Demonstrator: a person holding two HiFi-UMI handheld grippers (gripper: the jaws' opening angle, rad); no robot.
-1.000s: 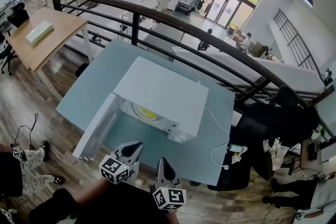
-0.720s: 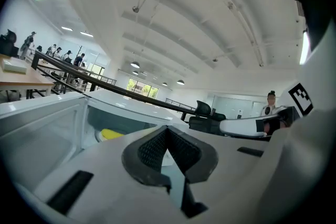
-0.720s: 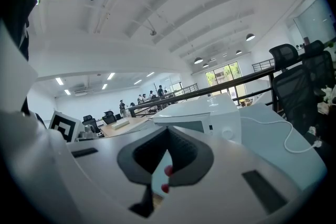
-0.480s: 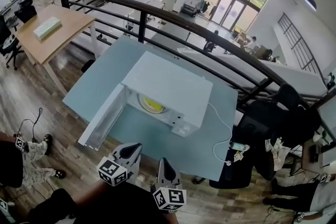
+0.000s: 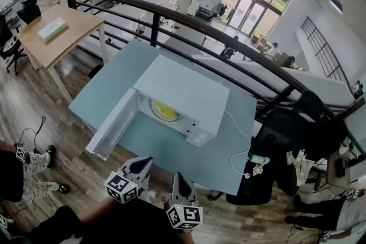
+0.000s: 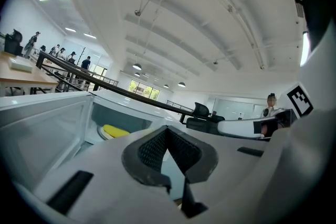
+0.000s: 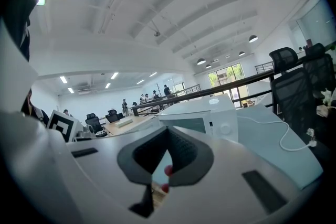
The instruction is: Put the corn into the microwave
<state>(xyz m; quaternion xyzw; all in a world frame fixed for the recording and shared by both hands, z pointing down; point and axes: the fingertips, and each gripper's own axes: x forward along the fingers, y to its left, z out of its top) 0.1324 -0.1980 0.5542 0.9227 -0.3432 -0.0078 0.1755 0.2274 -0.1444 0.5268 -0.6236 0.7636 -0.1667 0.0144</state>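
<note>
Yellow corn [image 5: 164, 111] lies in the open white box microwave [image 5: 189, 91]. The left gripper [image 5: 146, 163] and right gripper [image 5: 178, 178] have shut, empty jaws. The door [image 5: 111, 131] likely wants a gentle push.

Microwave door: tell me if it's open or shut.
Open. The door stands swung out at the left of the microwave, and the corn shows inside the cavity.

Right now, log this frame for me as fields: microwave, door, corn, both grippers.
microwave: white microwave, standing on the pale blue table
door: door open, swung toward the head view's lower left
corn: yellow corn, lying inside the microwave
left gripper: left gripper shut, empty, apart from the microwave
right gripper: right gripper shut, empty, beside the left one
</note>
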